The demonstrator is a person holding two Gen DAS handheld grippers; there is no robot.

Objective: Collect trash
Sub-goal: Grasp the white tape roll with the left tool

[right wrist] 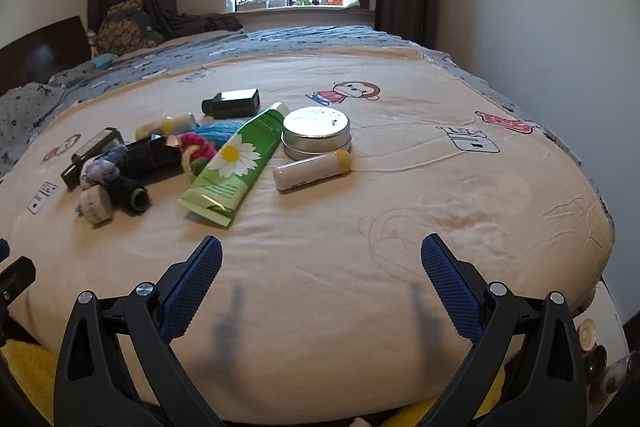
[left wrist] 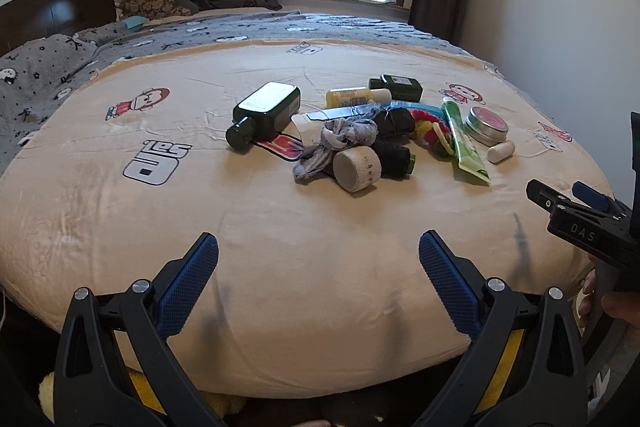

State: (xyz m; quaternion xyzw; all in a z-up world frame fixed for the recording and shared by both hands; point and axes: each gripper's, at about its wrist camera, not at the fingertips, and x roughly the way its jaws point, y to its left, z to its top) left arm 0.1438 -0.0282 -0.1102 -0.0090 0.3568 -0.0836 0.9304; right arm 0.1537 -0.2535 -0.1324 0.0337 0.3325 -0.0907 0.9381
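Left wrist view: left gripper [left wrist: 319, 255] spread wide, empty, hovering at the bed [left wrist: 120, 227] edge; trash pile [left wrist: 360, 135] mid-blanket, well ahead.

Right wrist view: right gripper [right wrist: 321, 259] likewise spread, empty. Green tube [right wrist: 232, 163] lies nearest.

Looks like pre-reach; next move: advance, straddle one item.

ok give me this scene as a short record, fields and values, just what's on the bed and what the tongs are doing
surface: beige blanket on a bed
pile: mixed small items near the middle
nearest right tongs: green tube with a daisy print, lying flat
beside tube: round tin; small white stick in front of it
left side of pile: large dark bottle on its side
front of pile: tape roll
left tongs: open, empty
right tongs: open, empty
collected so far: nothing gripped
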